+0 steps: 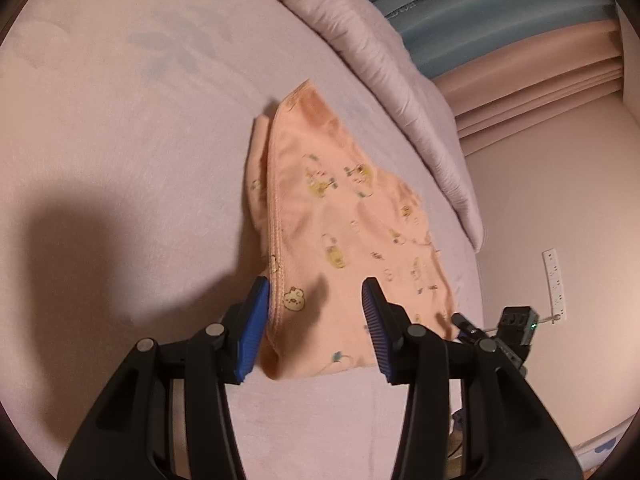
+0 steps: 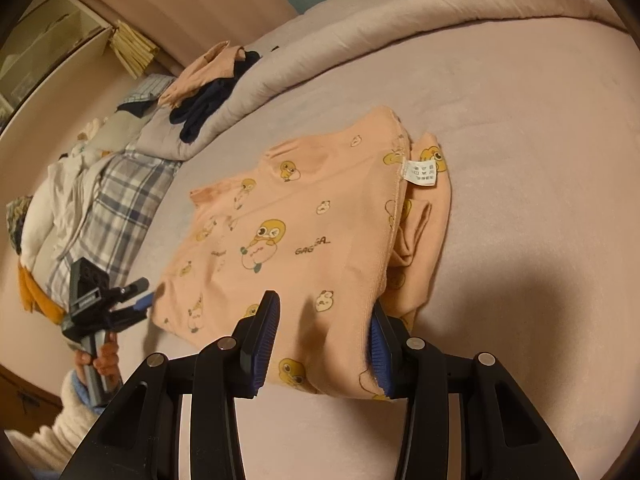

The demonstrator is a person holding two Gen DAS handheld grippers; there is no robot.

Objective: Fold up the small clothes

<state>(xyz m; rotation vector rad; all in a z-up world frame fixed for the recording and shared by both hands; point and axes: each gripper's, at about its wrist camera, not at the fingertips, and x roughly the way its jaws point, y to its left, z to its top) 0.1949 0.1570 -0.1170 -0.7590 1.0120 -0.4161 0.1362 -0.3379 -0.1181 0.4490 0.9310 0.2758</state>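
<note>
The peach cotton child's garment printed with yellow ducks [image 2: 304,240] is lying mid-bed on the pale pink fleece bedsheet [image 2: 520,100], already doubled over at least once: the top layer is sitting over a second peach layer poking out at 3 o'clock, white care label [image 2: 419,172] showing at its edge. Judging progress, folding is looking partway done, with maybe one more fold and squaring up left. Fabric is looking soft and slightly rumpled, ribbed hem [image 1: 276,240] running along the fold. The right gripper [image 2: 324,344] is sitting wide open, straddling the near edge, gripping nothing. The left gripper [image 1: 316,316] is likewise spread wide over the garment's corner, holding nothing. At 10 o'clock in the right view, a heap of unfolded clothes [image 2: 200,92] is waiting on the rolled lilac quilt [image 2: 400,12], so more items are looking left.
</note>
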